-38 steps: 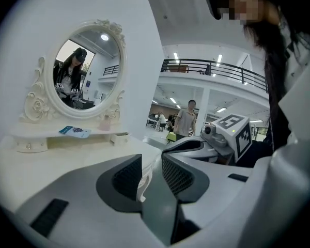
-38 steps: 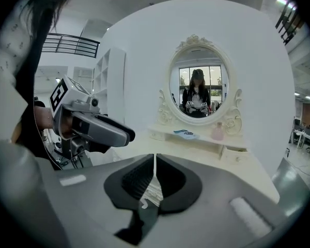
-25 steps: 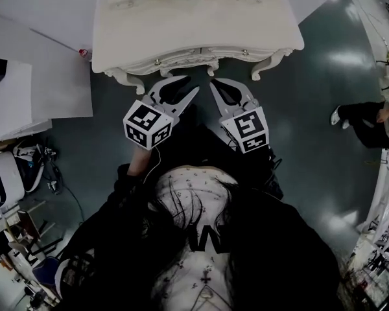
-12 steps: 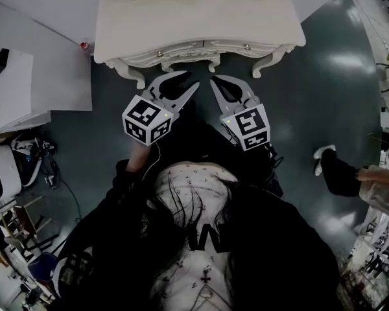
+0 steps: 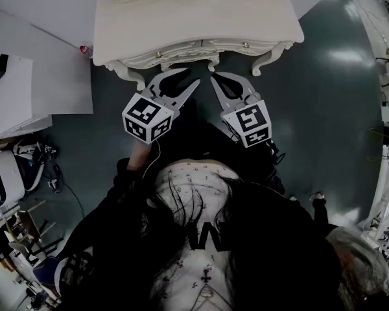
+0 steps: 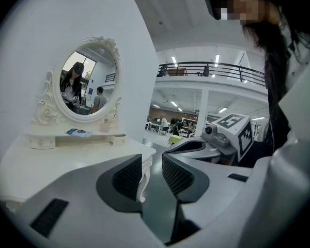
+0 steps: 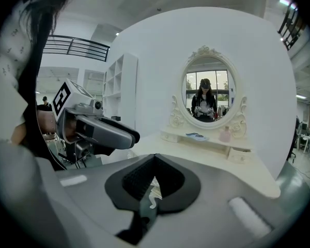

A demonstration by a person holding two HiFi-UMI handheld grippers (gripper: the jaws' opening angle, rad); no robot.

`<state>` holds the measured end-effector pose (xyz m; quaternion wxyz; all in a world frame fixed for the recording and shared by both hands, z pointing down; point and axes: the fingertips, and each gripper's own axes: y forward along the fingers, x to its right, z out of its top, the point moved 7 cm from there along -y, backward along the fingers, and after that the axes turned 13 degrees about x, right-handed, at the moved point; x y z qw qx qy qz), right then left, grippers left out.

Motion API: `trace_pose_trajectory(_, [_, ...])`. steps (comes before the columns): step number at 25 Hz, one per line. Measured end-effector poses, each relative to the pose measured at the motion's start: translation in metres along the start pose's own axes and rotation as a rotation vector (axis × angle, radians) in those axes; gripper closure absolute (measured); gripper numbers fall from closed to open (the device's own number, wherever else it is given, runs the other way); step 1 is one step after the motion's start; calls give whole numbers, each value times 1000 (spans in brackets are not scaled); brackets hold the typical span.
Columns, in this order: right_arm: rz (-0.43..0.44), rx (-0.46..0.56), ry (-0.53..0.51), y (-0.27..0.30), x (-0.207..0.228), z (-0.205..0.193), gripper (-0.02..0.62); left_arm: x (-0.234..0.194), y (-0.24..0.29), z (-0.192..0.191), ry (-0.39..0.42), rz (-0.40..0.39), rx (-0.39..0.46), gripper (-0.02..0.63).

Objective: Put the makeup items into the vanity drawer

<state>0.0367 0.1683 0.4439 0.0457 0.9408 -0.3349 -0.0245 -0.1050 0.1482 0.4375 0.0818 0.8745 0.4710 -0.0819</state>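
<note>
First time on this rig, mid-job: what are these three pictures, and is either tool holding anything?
No robot arm here: a person at a white vanity holds a hand-held gripper in each hand. The top-down picture comes from a camera on the person's head: the left hand-held gripper shows at left, the right hand-held gripper at right. The other two pictures come from cameras riding on each gripper, looking along its jaws. The left jaws stand apart with nothing between them; the right jaws are shut and empty. Below the mirror sit a pink bottle and a flat bluish item. The front drawers look closed.
</note>
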Motion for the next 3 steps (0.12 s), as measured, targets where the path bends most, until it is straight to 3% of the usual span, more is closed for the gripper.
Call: trace_pose_trajectory(3, [2, 11, 1, 3, 0, 5, 586, -2, 1, 3, 2, 1, 5, 483])
